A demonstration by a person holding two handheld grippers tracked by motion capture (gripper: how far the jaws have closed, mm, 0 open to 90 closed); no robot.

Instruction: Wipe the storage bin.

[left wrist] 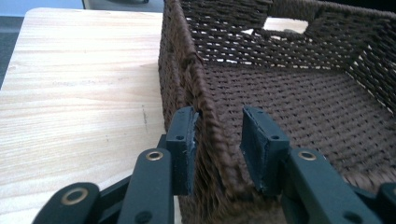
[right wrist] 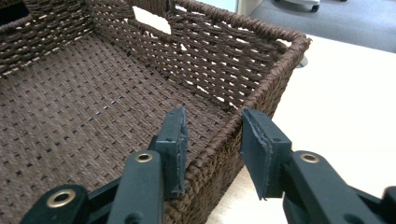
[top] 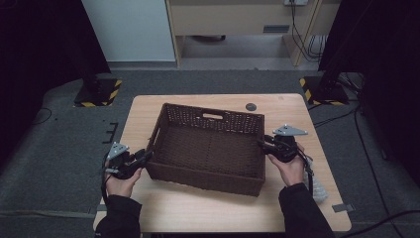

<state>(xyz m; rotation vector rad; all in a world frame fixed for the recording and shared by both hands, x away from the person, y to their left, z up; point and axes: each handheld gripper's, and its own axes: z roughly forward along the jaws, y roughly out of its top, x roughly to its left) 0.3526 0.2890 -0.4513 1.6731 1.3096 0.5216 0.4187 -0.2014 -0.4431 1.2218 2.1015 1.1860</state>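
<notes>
Brown woven basket (top: 208, 148) sits roughly mid-table, slightly rotated, empty inside, with handle cutouts in its end walls; the far one shows pale table through it. Left gripper (top: 143, 157) is at the basket's near-left corner, straddling the left wall rim: in the left gripper view (left wrist: 218, 149) one jaw is outside the wall with its pad against the weave, the other inside and standing clear of the wall with a visible gap, so not clamped, jaws at a moderate width. Right gripper (top: 265, 145) is at the right wall, about midway along it, also straddling the rim: in the right gripper view (right wrist: 214, 149) the inner pad sits close to the rim, the outer pad is off the wall over bare table; can't tell if the inner pad actually touches, no squeeze visible. Each gripper is held by a hand coming in from the near edge, dark sleeves. Light wood table (top: 208, 208); small dark round mark (top: 251, 106) on it just beyond the basket's far-right corner. Grey carpet floor (top: 54, 163) around, yellow-black striped stand bases (top: 99, 91) far left and far right.
</notes>
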